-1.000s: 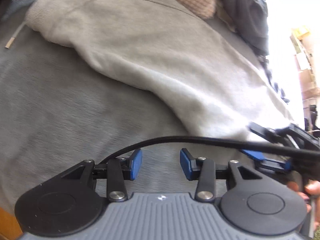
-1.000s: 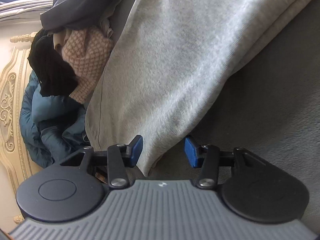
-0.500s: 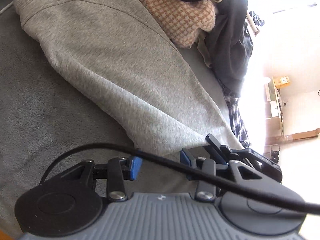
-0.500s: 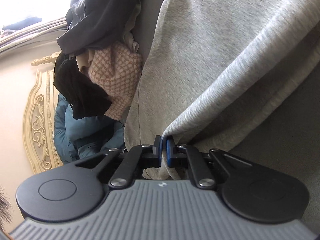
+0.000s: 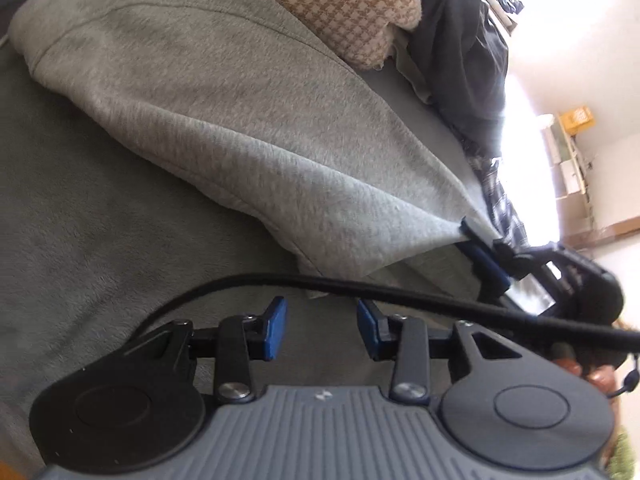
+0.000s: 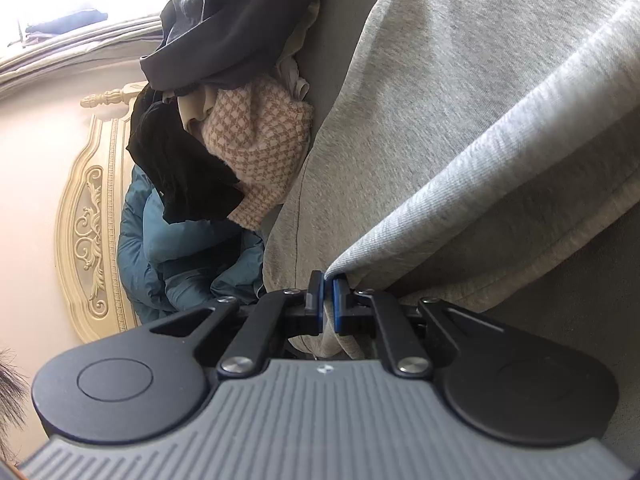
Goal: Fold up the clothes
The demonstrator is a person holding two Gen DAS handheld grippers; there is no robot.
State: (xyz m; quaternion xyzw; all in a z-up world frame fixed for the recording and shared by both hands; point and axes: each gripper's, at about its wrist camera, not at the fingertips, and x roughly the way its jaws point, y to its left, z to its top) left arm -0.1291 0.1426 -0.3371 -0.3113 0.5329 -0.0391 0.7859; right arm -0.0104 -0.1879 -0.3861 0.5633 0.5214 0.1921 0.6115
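- Near the bed's front edge, the right gripper (image 6: 327,294) is now pinching a corner of the light grey sweat garment (image 6: 460,128); a second ago its blue pads were apart around that edge, so the grasp is freshly made.
- Fabric is pulling taut from the right gripper (image 5: 482,254), seen at the right of the left wrist view, and lifting off the grey bedcover (image 5: 100,208).
- The left gripper (image 5: 320,326) is hovering with its pads apart and nothing between them, just short of the garment's near hem.
- Judging by this, a fold is starting, with the left gripper needing its own corner.
- Other clothes are lying piled at the far end, among them a checked knit (image 6: 256,148).
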